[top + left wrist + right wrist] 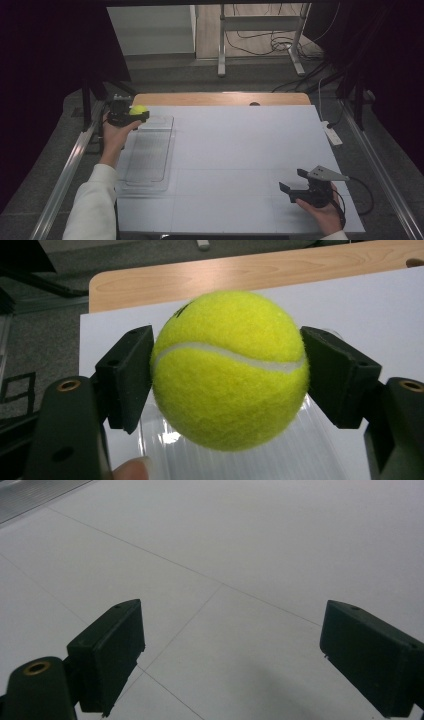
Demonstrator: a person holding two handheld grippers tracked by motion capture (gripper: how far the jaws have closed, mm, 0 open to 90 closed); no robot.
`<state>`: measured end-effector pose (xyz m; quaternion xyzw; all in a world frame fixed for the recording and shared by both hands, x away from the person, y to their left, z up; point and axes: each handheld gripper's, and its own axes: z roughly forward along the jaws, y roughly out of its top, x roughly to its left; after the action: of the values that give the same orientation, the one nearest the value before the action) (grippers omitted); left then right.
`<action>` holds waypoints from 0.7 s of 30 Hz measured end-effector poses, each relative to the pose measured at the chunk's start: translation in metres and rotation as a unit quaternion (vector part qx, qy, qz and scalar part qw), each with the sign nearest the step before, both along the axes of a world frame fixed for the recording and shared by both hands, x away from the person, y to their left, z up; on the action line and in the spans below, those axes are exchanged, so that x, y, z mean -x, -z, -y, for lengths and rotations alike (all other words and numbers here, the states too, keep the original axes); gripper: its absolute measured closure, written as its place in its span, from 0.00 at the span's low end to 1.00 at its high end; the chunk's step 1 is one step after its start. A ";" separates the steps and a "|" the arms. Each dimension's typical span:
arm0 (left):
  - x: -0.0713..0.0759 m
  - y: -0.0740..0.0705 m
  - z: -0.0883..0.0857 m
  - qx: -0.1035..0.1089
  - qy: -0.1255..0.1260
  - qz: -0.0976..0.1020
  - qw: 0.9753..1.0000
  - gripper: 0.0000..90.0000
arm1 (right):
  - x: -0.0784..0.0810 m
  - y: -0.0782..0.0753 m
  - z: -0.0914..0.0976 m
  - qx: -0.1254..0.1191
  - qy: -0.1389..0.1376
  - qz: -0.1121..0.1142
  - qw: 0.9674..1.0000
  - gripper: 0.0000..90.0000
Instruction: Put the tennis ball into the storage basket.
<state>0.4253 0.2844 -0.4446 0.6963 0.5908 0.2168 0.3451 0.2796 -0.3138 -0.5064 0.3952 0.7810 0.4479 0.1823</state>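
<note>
High view: your left gripper (135, 113) holds a yellow tennis ball (138, 109) above the far end of a clear plastic tray (150, 155) on the white tabletop (240, 150); your right gripper (292, 182) rests near right, jaws spread.
Left gripper view: jaws clenched on the ball's two sides.
Right gripper view: jaws released over bare tabletop.

Left tongs (134, 113) raised, jaws clamped; right tongs (294, 182) low, jaws wide.
</note>
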 end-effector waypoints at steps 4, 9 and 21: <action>0.000 0.003 0.000 -0.003 0.000 -0.004 1.000 0.29 | 0.000 0.000 0.000 -0.001 -0.001 0.000 1.000 0.12; 0.000 0.006 0.001 -0.010 0.003 -0.012 1.000 0.29 | 0.000 0.000 0.000 0.000 -0.001 0.001 1.000 0.12; -0.002 0.014 0.004 -0.018 0.007 -0.024 1.000 0.29 | 0.000 0.000 0.000 0.002 0.000 0.000 1.000 0.12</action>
<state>0.4271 0.2804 -0.4581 0.7113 0.5905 0.2082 0.3194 0.2797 -0.3135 -0.5068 0.3945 0.7820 0.4464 0.1831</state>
